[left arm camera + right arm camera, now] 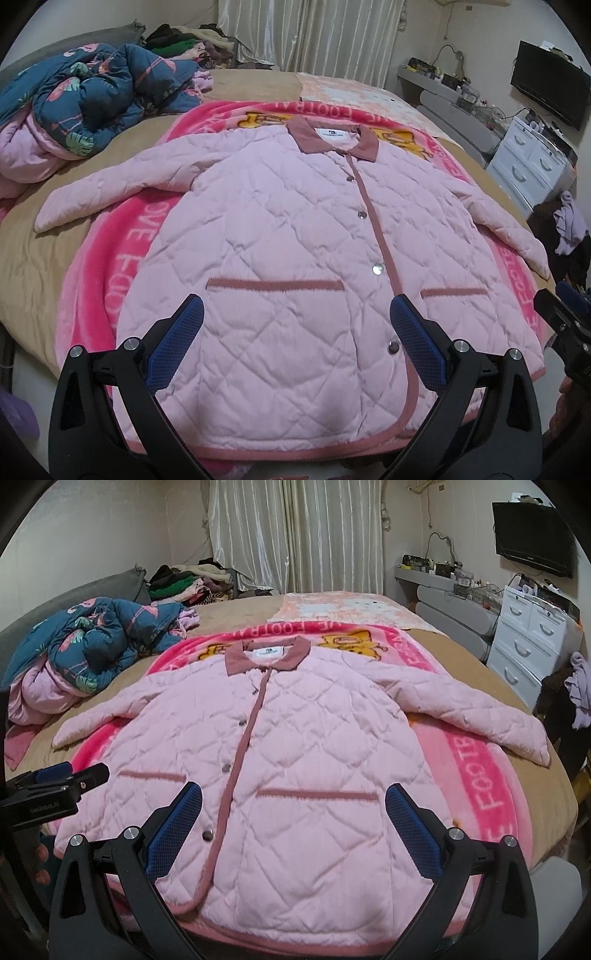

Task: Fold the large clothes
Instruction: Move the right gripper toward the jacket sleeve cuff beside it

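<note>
Soft even light, fisheye-warped edges.

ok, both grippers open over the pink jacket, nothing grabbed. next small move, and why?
Probably send the left gripper out to the cuff of the left sleeve to fold it across the front. The pink quilted jacket lies flat and snapped shut on the pink fleece blanket, both sleeves are spread wide, and the right gripper is also open and holds nothing.
</note>
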`<state>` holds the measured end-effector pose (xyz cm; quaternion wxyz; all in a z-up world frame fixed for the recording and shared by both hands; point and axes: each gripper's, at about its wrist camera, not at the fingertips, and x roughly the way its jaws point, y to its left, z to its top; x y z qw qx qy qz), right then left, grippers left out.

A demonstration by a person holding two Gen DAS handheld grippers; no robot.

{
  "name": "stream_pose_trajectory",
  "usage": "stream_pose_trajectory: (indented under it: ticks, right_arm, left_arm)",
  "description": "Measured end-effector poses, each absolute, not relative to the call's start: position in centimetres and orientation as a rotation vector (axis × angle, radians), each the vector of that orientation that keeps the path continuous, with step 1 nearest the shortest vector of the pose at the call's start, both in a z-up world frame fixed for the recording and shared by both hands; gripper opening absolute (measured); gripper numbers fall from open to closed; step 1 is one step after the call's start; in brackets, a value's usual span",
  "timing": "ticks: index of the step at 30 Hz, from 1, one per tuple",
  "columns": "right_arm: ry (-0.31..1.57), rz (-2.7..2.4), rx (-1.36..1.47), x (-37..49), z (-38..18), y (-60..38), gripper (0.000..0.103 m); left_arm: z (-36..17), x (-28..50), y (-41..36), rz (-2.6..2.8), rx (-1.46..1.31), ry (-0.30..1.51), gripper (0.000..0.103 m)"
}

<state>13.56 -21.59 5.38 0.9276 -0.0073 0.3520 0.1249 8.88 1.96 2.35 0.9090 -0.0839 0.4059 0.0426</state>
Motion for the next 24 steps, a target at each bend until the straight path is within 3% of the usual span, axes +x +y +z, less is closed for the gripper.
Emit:
stream_pose_trajectory:
  ticks: [24]
  right_arm:
    - [0.647,0.239,0.013,22.4,11.2,-21.2,0.099]
  left_arm:
    - [6.9,17.6,2.1,0.100,-0.179,0.815,0.095]
